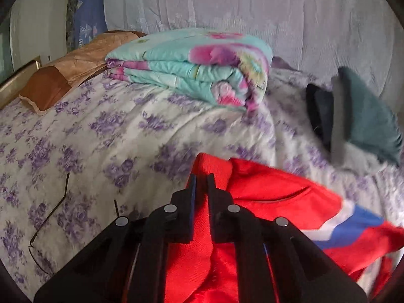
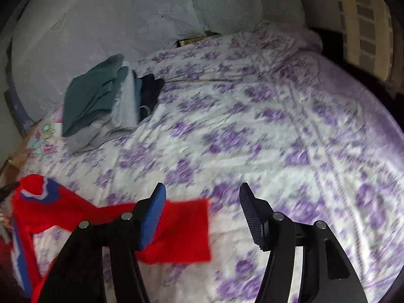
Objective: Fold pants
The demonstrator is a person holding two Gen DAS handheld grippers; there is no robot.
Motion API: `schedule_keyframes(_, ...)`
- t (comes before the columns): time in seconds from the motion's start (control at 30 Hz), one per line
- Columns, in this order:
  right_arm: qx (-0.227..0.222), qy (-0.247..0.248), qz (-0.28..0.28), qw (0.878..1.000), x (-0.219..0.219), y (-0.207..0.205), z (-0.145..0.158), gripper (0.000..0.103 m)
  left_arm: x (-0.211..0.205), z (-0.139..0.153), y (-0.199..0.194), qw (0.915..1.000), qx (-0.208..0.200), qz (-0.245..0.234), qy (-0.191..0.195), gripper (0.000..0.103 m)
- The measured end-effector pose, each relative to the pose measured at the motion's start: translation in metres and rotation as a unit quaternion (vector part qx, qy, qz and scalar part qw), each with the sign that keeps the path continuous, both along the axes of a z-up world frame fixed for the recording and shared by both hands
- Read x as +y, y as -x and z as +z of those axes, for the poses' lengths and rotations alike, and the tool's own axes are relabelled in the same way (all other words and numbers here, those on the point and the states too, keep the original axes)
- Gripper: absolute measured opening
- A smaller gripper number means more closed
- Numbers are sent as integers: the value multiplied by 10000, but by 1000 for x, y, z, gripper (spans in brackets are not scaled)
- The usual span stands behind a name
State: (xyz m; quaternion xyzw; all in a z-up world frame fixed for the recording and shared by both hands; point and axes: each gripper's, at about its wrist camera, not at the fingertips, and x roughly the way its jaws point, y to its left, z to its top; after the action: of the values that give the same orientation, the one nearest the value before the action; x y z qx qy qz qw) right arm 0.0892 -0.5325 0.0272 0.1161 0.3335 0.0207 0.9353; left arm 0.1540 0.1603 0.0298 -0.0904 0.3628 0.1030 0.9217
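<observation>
The left hand-held gripper (image 1: 202, 176) is clamped on a ribbed edge of the red pants (image 1: 265, 194), which trail toward 4 o'clock over the bed (image 1: 101, 131). The right hand-held gripper (image 2: 202, 194) gapes empty, a red leg end lying just beyond its left pad at 8 o'clock. The slick knit could slide from the one-sided pinch and bunch on the soft floral sheet.

A bedspread (image 1: 106, 136) with purple flowers covers the bed; on it lie a folded floral quilt (image 1: 197, 68), a brown pillow (image 1: 63, 75), wire-framed glasses (image 1: 50, 217) (near the edge) and stacked folded clothes (image 2: 101, 101)
</observation>
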Motion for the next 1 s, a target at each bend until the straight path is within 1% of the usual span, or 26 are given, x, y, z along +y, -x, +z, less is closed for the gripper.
schedule_keyframes(0.03,-25,3,121,9999,3,7,-2,61,1,-1,1,10000,-1,-5,-11,8)
schedule_keyframes(0.1,-119,311,379,9987,12,24,-3,61,5,-2,3,10000,-9,-57,66,8)
schedule_keyframes(0.13,-193,655,584,9960,21,36,-4,61,6,-2,3,9999,0,-82,82,8)
schedule_keyframes(0.17,-222,841,665,9940,25,42,-5,61,6,-2,3,9999,21,-113,54,8)
schedule_keyframes(0.23,-236,1397,866,9861,37,50,-8,61,4,-4,1,9999,53,-133,-45,8)
schedule_keyframes(0.3,-154,1694,1025,9801,44,46,-12,61,1,-7,-1,9997,91,-112,-178,9)
schedule_keyframes(0.37,68,1918,1323,9724,52,32,-21,61,-1,-9,-2,9997,117,-61,-228,9)
schedule_keyframes(0.43,107,2432,1486,9585,64,24,-28,61,1,-9,-1,9998,129,-23,-167,9)
schedule_keyframes(0.47,100,2657,1578,9510,70,21,-31,57,2,-9,-1,9998,140,-15,-140,9)
schedule_keyframes(0.5,95,2820,1645,9452,75,18,-32,41,3,-9,-2,9998,154,-8,-112,9)
schedule_keyframes(0.53,111,2807,1691,9447,77,18,-32,35,4,-8,-2,9998,163,-4,-78,9)
schedule_keyframes(0.6,84,2664,1702,9487,77,20,-26,26,5,-5,1,9999,129,13,-12,9)
schedule_keyframes(0.63,-8,2526,1714,9523,74,25,-16,25,6,0,4,10000,57,16,-4,9)
schedule_keyframes(0.67,-95,2358,1710,9566,71,31,-5,24,5,5,8,10000,-8,39,-53,0)
schedule_keyframes(0.7,-174,2151,1692,9617,66,35,7,23,6,12,12,9997,-112,116,-184,0)
schedule_keyframes(0.73,-268,1864,1661,9680,57,39,22,22,8,20,15,9994,-225,148,-215,0)
schedule_keyframes(0.77,-328,1633,1603,9729,48,37,37,22,10,27,16,9992,-316,170,-172,0)
schedule_keyframes(0.8,-329,1540,1535,9755,45,31,44,22,14,34,15,9989,-405,206,-66,0)
schedule_keyframes(0.83,-272,1458,1379,9793,40,15,52,19,18,39,9,9988,-430,199,76,0)
schedule_keyframes(0.87,-212,1501,1210,9810,38,0,55,12,19,39,3,9989,-394,192,167,0)
schedule_keyframes(0.9,-143,1590,1013,9820,37,-18,55,12,20,37,-5,9990,-333,214,211,0)
schedule_keyframes(0.93,-7,1607,836,9835,35,-45,50,12,18,33,-12,9991,-251,242,230,0)
schedule_keyframes(1.0,350,1616,687,9838,35,-83,31,14,10,14,-26,9993,94,146,344,0)
